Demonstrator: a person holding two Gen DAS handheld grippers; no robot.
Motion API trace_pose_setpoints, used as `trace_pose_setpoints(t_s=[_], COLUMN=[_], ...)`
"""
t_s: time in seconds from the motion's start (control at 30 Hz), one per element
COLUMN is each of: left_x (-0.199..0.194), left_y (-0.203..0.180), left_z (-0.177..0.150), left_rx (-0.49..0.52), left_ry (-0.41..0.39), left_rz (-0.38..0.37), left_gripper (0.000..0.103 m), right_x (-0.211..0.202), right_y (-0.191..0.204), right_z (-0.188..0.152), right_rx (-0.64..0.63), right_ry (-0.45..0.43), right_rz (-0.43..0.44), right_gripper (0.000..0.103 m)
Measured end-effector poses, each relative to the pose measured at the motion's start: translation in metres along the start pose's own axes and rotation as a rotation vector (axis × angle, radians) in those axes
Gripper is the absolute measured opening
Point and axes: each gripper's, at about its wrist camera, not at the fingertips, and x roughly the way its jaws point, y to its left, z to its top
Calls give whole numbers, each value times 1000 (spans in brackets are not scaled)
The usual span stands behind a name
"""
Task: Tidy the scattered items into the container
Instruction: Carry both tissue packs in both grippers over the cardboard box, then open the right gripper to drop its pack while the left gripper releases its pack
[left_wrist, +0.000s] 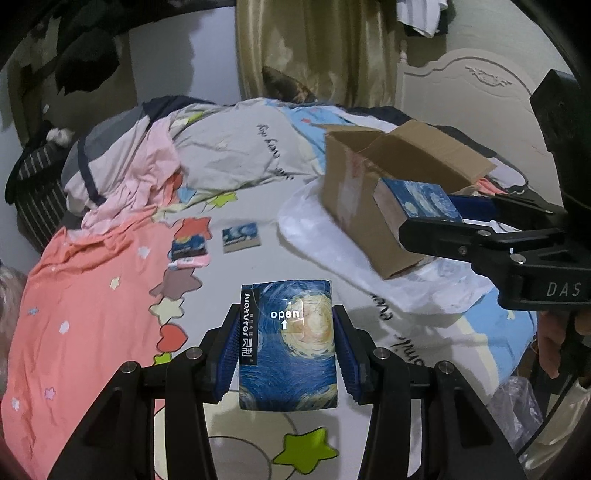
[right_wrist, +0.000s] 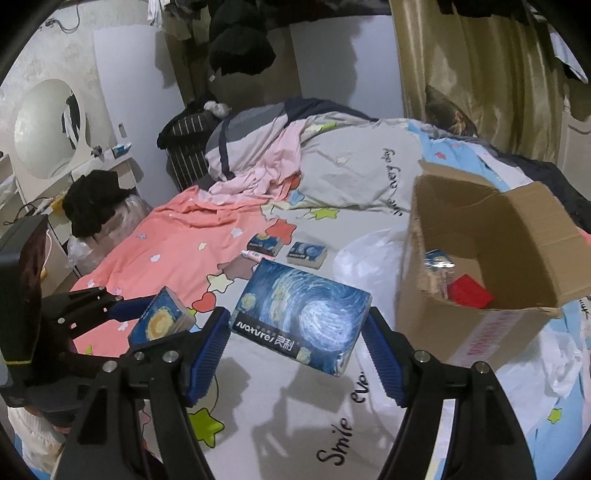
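Both wrist views face the bed (left_wrist: 110, 332) closely.

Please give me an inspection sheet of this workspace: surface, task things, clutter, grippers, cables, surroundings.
Surface: bed with patterned star sheet.
Job's things: open brown cardboard box; two blue swirl-print tissue packs and a small pink packet lying loose on the sheet.
Clutter: rumpled pink and grey bedding; white plastic bag.
Grippers: left gripper and right gripper each shut on a tissue pack.
Cables: nothing seen on the bed.
Surroundings: gold curtain.
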Motion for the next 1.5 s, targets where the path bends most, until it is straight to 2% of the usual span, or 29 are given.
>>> trace_pose_setpoints(t_s=[0.27,0.37,0.63,0.93,1.07,1.23,1.5], left_x=[4,9,28,43,54,71,92], left_y=[-34,-48,-93,-114,-120,-127,-120], left_z=[28,38,67,95,109,126,152], left_rx=[22,30,99,109,104,97,64], left_ry=[-26,-32,-28,-40,-39,-31,-53], left_rz=[-32,-68,-101,-160,-211,-239,-279], left_gripper=[48,48,48,48,48,48,48], right_x=[-22,-29,-42,-57,-54,-45,-15], right_y=[-32,-48,-86,-123,-140,-163,-185], right_z=[0,-2,-4,4,10,20,31], right_rx=[26,45,93,136,161,191,196], right_ry=[-30,-39,-57,-125,-146,-176,-170], right_rz=[-43,-62,-95,-113,-122,-145,-144], right_gripper=[69,69,69,69,69,69,69])
